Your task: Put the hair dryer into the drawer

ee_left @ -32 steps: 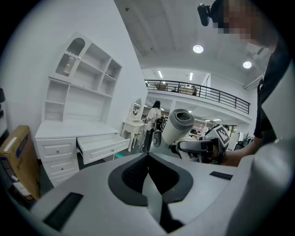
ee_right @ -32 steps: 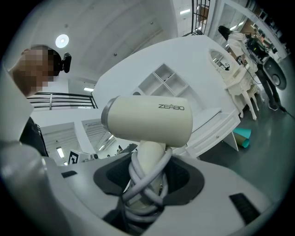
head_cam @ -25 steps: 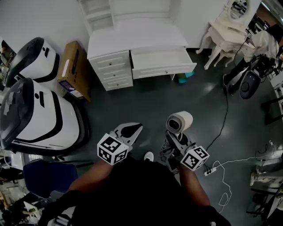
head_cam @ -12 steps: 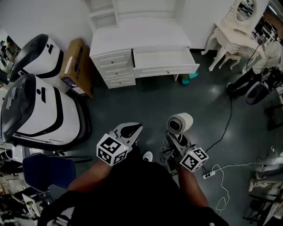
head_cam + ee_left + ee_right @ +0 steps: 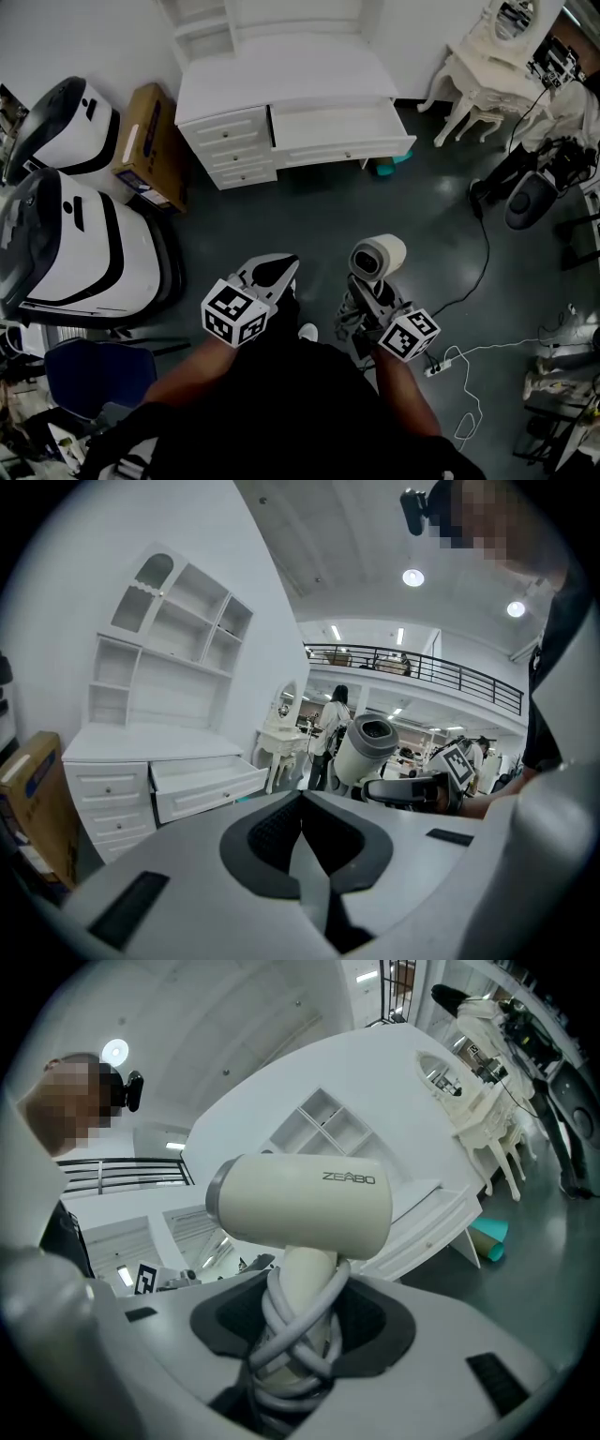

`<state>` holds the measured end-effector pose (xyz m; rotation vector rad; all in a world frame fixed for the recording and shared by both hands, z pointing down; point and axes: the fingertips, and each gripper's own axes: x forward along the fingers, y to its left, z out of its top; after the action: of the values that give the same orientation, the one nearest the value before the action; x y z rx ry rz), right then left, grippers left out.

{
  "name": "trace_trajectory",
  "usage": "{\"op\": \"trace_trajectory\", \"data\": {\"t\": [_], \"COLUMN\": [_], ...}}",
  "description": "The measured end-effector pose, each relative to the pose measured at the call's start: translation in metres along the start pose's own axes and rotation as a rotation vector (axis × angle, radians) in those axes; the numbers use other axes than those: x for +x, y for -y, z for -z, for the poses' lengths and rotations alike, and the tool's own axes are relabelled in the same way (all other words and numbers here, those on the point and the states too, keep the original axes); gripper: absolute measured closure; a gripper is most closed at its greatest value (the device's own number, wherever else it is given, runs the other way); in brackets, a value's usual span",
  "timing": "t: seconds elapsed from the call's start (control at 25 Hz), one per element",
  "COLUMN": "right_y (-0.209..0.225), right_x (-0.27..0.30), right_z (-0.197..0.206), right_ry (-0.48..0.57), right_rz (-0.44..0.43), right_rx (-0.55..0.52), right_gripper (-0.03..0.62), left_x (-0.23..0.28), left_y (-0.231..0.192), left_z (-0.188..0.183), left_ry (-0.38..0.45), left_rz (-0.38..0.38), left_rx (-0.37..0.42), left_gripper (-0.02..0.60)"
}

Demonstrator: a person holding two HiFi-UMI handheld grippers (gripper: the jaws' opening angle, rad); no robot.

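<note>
Your right gripper (image 5: 300, 1327) is clamped on the hair dryer (image 5: 305, 1206) handle. Your left gripper (image 5: 302, 803) is closed and empty. The desk (image 5: 281, 80) drawer (image 5: 342, 127) is open.

A cardboard box (image 5: 142, 148) lies at ten o'clock, a blue chair (image 5: 94, 373) at eight, a power strip (image 5: 437, 367) at four.

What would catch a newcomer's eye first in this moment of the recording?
The cream hair dryer stands up from the right gripper, which is shut on its handle, low in the middle of the head view. Ahead, across the dark floor, the white dresser has its wide drawer pulled open. The left gripper is shut and empty beside the right one.
</note>
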<state>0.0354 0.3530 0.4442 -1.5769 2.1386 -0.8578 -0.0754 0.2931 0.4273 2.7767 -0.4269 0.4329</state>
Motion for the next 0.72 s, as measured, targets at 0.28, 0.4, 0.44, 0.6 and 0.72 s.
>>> {"op": "trace_trajectory", "data": {"t": [0.28,0.4,0.44,0.6,0.72], "right_y": [0.022,0.030,0.032,0.037,0.037], "right_x": [0.044,0.069,0.078,0.116,0.138], "right_z": [-0.019,-0.032,-0.037,-0.058,-0.070], "right_ry": [-0.040,-0.054,-0.055,-0.057,-0.062], "right_rz": [0.018,0.022,0.023,0.027,0.030], "right_rx": [-0.005,-0.016,-0.021,-0.045,-0.055], "right_gripper": [0.385,0.385,0.385,0.385,0.385], "left_x": [0.027,0.040,0.044,0.057,0.063], "left_y": [-0.048,-0.073,-0.082,-0.119,-0.143], "left_z": [-0.010,-0.026,-0.032,-0.056,-0.073], "left_ry": [-0.015,-0.001,0.005,0.029,0.047], "left_rz": [-0.001,0.002,0.003,0.009,0.011], "left_rx": [-0.040,-0.040,-0.039,-0.035,-0.037], "left_gripper": [0.572,0.572,0.572,0.572,0.572]}}
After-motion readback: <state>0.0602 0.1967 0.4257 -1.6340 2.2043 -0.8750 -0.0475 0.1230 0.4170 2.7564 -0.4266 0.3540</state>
